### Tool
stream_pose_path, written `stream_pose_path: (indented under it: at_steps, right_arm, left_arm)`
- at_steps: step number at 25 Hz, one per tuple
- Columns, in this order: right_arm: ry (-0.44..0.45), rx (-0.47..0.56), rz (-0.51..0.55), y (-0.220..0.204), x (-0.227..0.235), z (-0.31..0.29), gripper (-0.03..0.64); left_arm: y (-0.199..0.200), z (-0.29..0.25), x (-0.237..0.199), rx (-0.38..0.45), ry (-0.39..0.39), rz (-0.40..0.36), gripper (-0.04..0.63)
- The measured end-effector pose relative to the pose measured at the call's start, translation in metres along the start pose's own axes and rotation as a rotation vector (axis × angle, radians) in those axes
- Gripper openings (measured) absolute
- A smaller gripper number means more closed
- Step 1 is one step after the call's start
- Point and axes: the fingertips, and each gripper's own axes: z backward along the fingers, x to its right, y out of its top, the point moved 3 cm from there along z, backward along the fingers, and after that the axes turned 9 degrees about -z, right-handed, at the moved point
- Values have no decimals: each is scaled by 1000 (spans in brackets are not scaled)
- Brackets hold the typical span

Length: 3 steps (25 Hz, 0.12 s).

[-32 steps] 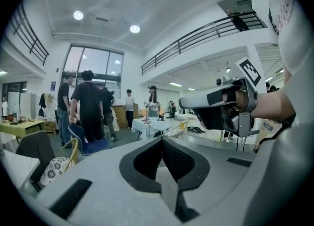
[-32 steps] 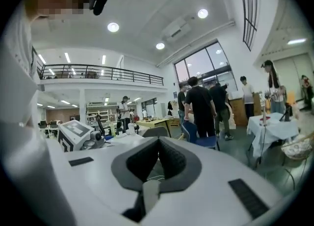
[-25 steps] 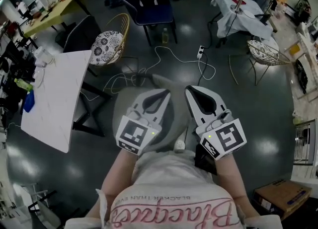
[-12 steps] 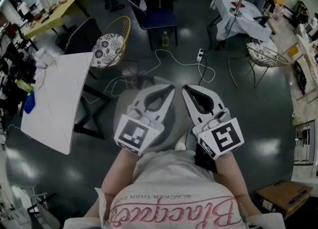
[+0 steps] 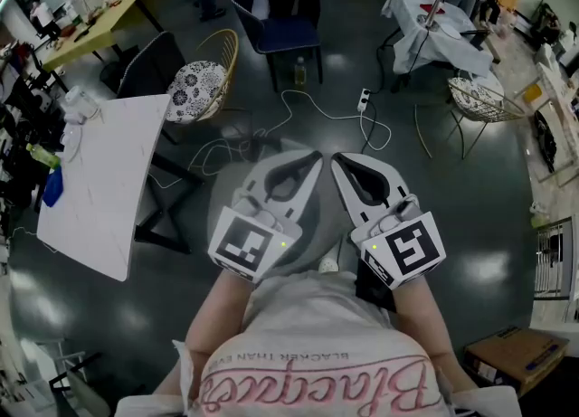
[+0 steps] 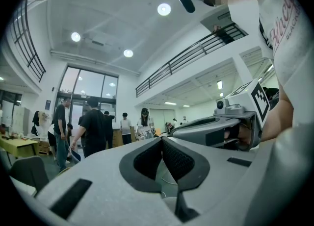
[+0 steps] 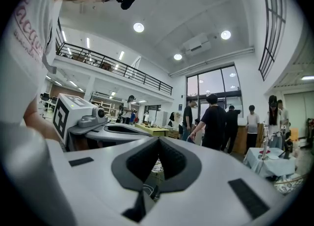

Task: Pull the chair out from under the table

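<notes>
A white table (image 5: 109, 180) stands at the left of the head view. At its far corner sits a wicker chair with a patterned cushion (image 5: 194, 83), and a dark chair (image 5: 147, 62) is just behind it. My left gripper (image 5: 314, 157) and right gripper (image 5: 337, 161) are held side by side in front of the person's chest, well away from table and chairs. Both are shut with nothing between the jaws. The left gripper view shows the left gripper's closed tips (image 6: 161, 139), and the right gripper view shows the right gripper's closed tips (image 7: 158, 139), both pointing level into the hall.
A white cable and power strip (image 5: 365, 95) lie on the dark floor ahead. A blue chair (image 5: 276, 31), a cloth-covered table (image 5: 434, 26) and a wire chair (image 5: 479, 99) stand farther off. A cardboard box (image 5: 507, 361) sits at the lower right. Several people (image 6: 93, 127) stand in the hall.
The left gripper has lifted a little and its tip has come closer to the right gripper's. Both stay shut and empty.
</notes>
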Motion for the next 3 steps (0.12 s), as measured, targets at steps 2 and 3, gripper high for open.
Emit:
stream_pose_path:
  at_steps: [2, 3]
  right_arm:
    - [1, -2, -1, 0, -1, -2, 5]
    - [1, -3, -2, 0, -1, -3, 6]
  left_arm:
    - [2, 1, -2, 7, 2, 4, 5]
    - [3, 1, -3, 10, 3, 6, 5]
